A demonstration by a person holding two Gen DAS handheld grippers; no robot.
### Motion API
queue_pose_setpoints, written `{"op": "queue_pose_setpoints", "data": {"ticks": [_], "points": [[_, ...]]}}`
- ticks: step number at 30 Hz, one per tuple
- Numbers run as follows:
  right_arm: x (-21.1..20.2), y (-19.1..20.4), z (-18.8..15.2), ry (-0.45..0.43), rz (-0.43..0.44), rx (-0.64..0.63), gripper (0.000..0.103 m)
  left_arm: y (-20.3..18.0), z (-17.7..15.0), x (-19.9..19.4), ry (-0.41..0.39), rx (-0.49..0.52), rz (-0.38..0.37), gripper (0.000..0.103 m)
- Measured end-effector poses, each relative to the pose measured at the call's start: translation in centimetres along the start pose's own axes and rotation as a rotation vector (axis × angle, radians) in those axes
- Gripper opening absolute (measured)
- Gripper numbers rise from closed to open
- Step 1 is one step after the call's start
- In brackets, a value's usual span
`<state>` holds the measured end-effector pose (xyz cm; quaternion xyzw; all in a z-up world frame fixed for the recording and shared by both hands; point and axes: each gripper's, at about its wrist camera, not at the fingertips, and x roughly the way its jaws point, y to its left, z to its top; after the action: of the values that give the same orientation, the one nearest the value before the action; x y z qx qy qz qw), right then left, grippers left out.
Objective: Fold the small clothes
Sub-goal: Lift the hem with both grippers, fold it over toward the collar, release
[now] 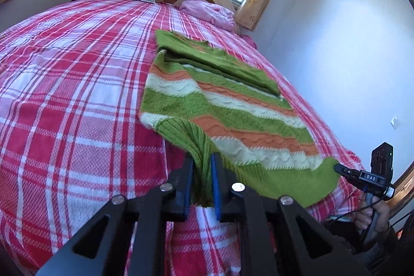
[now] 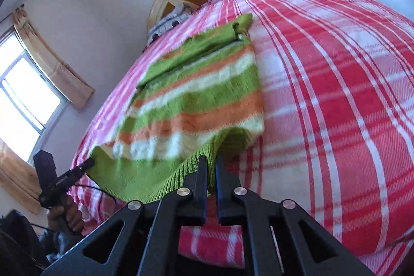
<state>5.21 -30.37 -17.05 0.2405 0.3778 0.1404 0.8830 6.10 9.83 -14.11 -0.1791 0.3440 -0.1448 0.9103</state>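
Both claws, left (image 1: 202,180) and right (image 2: 211,179), clenched on the sweater's (image 1: 233,105) ribbed hem near the bed's (image 1: 64,95) foot edge; next, probably carrying hem toward collar.

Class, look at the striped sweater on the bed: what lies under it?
The sweater lies on a red checked blanket, which shows all around it. The blanket directly beneath is covered, so anything there cannot be seen. Both grippers pinch its green hem.

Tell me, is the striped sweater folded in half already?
Not yet: the striped sweater lies spread lengthwise on the bed, only its sleeves folded in.
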Motion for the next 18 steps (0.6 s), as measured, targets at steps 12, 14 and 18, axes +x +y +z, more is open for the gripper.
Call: {"op": "queue_pose_setpoints", "data": {"ticks": [12,14,18], "points": [[-1.3,2.5,7.3,-0.172,0.054,-0.029,0.004,-0.4,5.8,-0.4,-0.137,-0.014,-0.07,0.014],[-1.2,2.7,8.5,-0.194,0.054,-0.036,0.004,-0.1,6.7,-0.2,-0.158,-0.029,-0.079,0.014],[-0.8,2.7,11.1,-0.228,0.071,-0.014,0.004,0.7,8.4,0.4,-0.176,-0.077,-0.108,0.013]]}}
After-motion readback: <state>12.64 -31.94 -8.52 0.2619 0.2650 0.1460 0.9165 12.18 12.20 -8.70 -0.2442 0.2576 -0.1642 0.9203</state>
